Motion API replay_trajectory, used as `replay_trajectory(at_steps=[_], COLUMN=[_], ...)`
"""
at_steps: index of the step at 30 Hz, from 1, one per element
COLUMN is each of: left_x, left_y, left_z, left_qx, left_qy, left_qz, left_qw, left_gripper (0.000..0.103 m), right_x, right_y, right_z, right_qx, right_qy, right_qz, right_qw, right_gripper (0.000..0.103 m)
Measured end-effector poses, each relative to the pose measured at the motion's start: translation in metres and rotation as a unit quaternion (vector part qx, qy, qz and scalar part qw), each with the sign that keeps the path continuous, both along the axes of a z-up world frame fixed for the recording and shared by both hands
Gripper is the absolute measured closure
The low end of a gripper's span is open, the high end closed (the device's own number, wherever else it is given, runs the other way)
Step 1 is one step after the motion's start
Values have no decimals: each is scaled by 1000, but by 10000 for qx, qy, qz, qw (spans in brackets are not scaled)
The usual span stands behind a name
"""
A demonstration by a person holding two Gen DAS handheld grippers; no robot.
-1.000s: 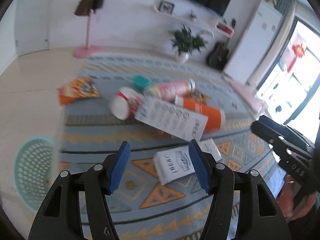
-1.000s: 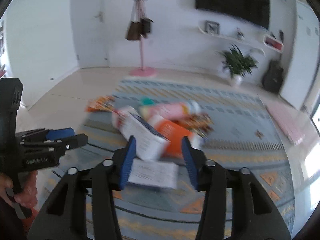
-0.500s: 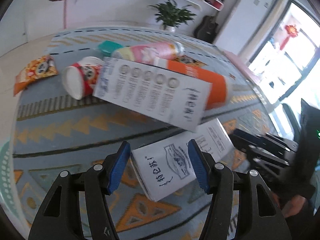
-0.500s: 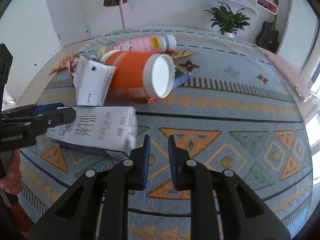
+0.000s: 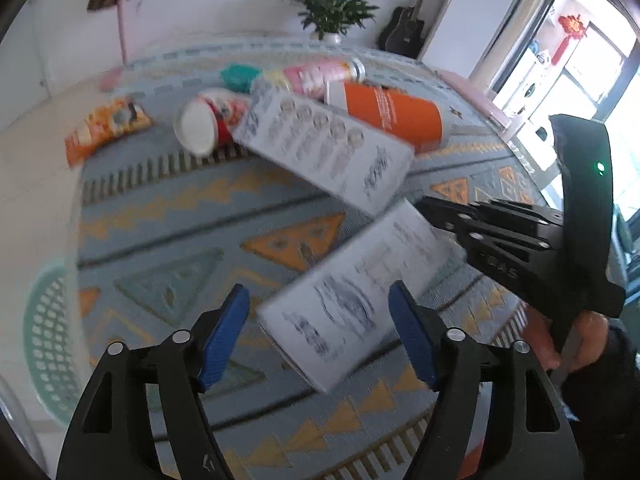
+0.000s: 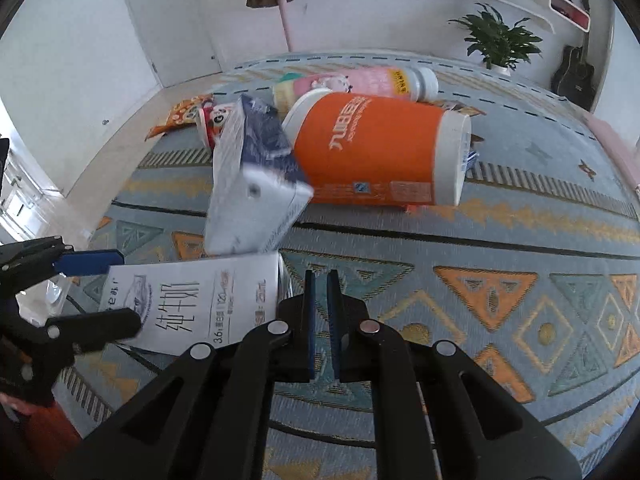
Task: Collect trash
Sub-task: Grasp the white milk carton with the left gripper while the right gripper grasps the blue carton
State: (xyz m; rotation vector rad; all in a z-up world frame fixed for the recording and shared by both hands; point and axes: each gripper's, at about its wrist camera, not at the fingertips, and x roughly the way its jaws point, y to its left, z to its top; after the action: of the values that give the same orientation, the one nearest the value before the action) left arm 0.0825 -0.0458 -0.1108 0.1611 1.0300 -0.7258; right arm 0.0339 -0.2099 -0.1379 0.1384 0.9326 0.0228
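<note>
A white milk carton [image 5: 352, 292] [image 6: 192, 308] lies flat on the patterned rug. My left gripper [image 5: 318, 332] [image 6: 130, 289] straddles its near end with jaws opening; the blue pads [image 5: 224, 336] stand off its sides. My right gripper [image 6: 322, 280] [image 5: 424, 204] is shut with nothing between its pads, its tips just right of the carton's far end. Behind lies a pile: a second white and blue carton [image 6: 256, 184], an orange canister [image 6: 376, 148], a pink bottle [image 6: 360, 82], a red and white cup [image 5: 208, 120] and an orange snack bag [image 5: 108, 124].
A teal mesh basket [image 5: 48, 340] stands on the floor left of the rug [image 6: 480, 280]. A person's hand [image 5: 576, 340] holds the right gripper. A potted plant [image 6: 496, 40], a guitar [image 6: 576, 76] and a pink coat stand [image 6: 284, 12] line the far wall.
Both grippers have sunk toward the rug and the near carton. The right jaws went from open to shut. The left jaws have spread wider around the carton.
</note>
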Motion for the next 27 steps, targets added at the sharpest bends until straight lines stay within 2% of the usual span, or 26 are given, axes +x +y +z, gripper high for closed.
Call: replay_trajectory(at_steps=[2,3,6,7,11,19,22,23,24,25,26,27], left_x=[0,-1,-13,-19,-30,-40,-46,-47,-48,-49,-48,-46], left_y=[-9,-16,-41,-49,-59,-37,-26,-21,-15,-10,-2,4], left_z=[5,6,-1,-5,-12,-6,-2,0,2,4,10,13], left_qx=[43,73,352,553,1012,998,797,690,561,433,159,41], left_qy=[-242,-332,-453,-532,-805,-778,-665,-622,-561,-543,-458,-396], left_qz=[-84,-224,-727,-860,-998,-792,-760,-757,-743,-743,-740,-686], left_qw=[9997,9992,9957,9933,9866,9888,9917,9928,9941,9948,9961,9968], left_gripper=[20,19,19,20,25,38,43,46,54,70,79,83], right_x=[-5,-8,-15,-17,-17,1,11,13,17,19,22,25], right_y=[-11,-18,-38,-42,-48,-12,0,3,6,8,11,14], right_z=[5,8,15,17,25,34,36,36,34,33,32,31], right_qx=[-37,-24,-8,0,61,308,494,542,656,740,807,819], right_qy=[-59,-78,-144,-161,-270,-354,-346,-333,-291,-261,-234,-214], right_qz=[-86,-150,-349,-373,-369,159,298,325,372,406,433,441], right_qw=[9999,9999,9993,9992,9989,9988,9977,9974,9967,9961,9955,9954], right_gripper=[97,97,97,97,96,96,96,96,94,91,88,81])
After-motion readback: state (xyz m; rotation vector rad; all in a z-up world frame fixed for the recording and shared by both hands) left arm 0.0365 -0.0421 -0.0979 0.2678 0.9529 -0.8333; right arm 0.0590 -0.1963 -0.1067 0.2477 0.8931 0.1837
